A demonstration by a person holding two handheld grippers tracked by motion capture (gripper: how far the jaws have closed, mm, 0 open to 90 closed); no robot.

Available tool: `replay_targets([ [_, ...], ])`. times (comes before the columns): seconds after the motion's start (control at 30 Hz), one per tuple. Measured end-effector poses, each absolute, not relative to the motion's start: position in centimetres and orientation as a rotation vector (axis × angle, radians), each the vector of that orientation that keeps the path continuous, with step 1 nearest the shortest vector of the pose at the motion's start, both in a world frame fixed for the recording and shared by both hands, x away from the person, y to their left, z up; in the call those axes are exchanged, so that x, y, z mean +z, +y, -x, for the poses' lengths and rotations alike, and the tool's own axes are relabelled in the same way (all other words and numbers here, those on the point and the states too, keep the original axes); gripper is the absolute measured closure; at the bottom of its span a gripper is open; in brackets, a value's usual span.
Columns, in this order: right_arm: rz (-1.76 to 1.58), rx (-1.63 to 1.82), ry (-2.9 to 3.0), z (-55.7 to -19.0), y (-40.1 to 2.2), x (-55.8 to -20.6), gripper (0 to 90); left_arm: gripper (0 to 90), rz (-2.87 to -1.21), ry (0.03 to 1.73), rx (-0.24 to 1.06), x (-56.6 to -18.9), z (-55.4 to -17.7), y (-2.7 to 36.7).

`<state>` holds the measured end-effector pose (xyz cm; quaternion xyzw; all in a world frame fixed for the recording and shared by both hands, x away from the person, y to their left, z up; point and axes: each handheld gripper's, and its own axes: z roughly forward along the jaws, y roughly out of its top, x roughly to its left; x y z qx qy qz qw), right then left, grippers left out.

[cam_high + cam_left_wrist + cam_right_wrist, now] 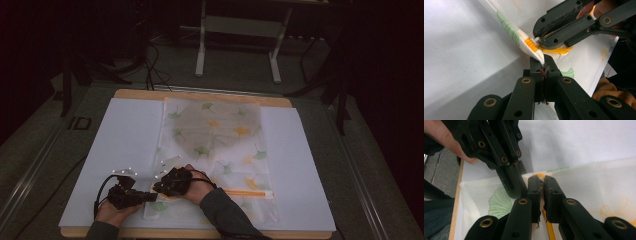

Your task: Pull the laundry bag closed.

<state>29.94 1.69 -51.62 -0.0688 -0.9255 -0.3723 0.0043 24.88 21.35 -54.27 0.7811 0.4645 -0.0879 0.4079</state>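
Mesh zip bag [215, 150] lies mid-table on white sheet [115, 150]. At its orange zipper [531, 45] end, left gripper [543, 65] pinches bag corner; right gripper [541, 185] clamps white pull tab [535, 40]. Risk: tab slips or mesh tears w/ hard pull.

Bag's near left corner [539, 55]: tucked between the left gripper [543, 65] jaws, tip out of sight.
Zip pull [536, 40]: mostly hidden inside the right gripper [541, 185].
Thing inside the mesh bag [212, 131]: a grey round shape, too blurry to name.
Person's arms: cut off by the near edge.
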Motion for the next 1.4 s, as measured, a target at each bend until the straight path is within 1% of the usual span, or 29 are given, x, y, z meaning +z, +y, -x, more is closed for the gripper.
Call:
replay_targets([
  [1.4,0.206,-1.049,-2.952,-30.0,-0.1,-52.6,84.6,88.4,-1.921,1.162,-0.223,-54.0,-24.8,22.0],
])
